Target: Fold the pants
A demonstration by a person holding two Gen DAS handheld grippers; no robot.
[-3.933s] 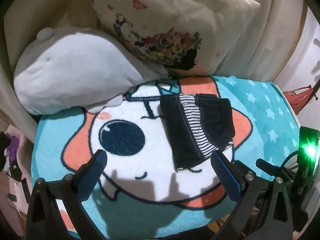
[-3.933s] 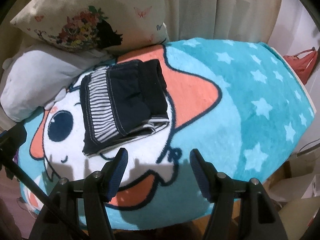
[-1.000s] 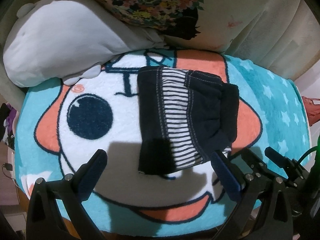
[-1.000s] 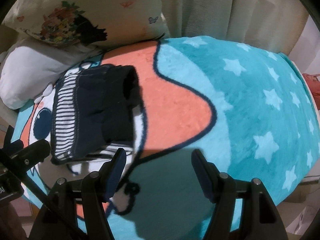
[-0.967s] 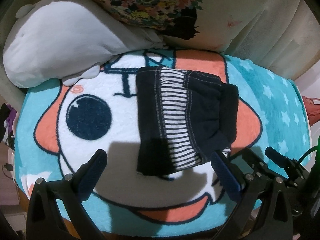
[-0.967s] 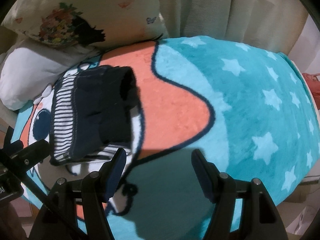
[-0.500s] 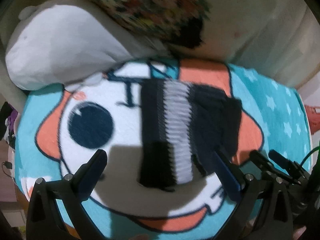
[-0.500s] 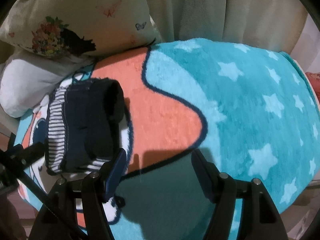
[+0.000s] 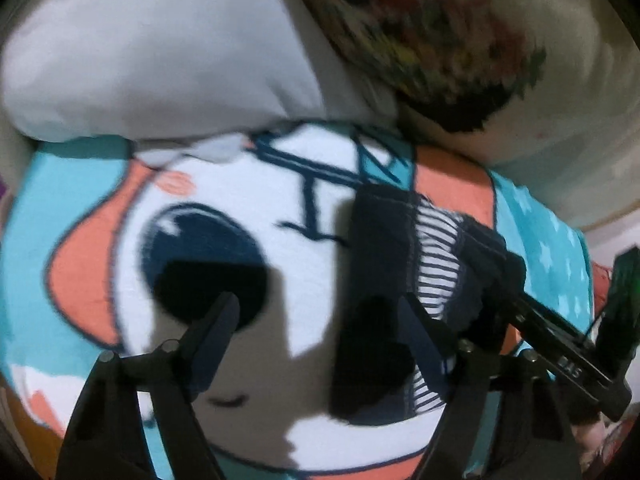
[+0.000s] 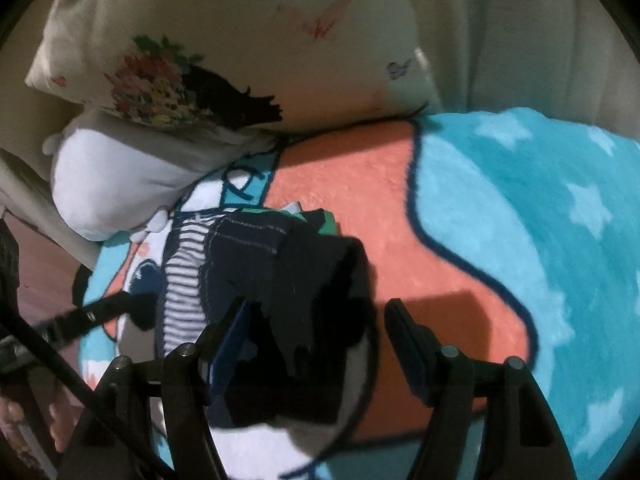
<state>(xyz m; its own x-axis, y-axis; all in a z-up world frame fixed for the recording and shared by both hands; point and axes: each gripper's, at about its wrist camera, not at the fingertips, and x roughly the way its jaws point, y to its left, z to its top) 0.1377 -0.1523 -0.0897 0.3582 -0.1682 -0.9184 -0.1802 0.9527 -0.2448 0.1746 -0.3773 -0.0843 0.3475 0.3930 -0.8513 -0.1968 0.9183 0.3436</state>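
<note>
1. Since half a second ago both your grippers have dropped in close to the pants (image 9: 384, 288): the bundle now fills the lower part of each wrist view, and the left view is smeared by motion.
2. On the left, your left gripper (image 9: 320, 320) has its jaws spread wide and holds nothing; its right finger lies over the pants' near edge, its left finger over the blanket (image 9: 80, 208), on the cartoon eye at about 9 o'clock from the bundle.
3. The pants lie as a folded, dark navy bundle with a striped band, on the blanket's white and orange patch; the white pillow (image 9: 152, 52) sits at 11 o'clock and the floral pillow (image 10: 224, 52) at 12.
4. On the right, your right gripper (image 10: 316, 328) is also spread and empty, its left finger touching or just over the dark fold; contact is unclear.
5. Expect light, limp, thick cloth that sags and unfolds; pinch through all layers at the near corners, I judge.
6. Small markings on the other gripper's bar in the left view are unreadable.
</note>
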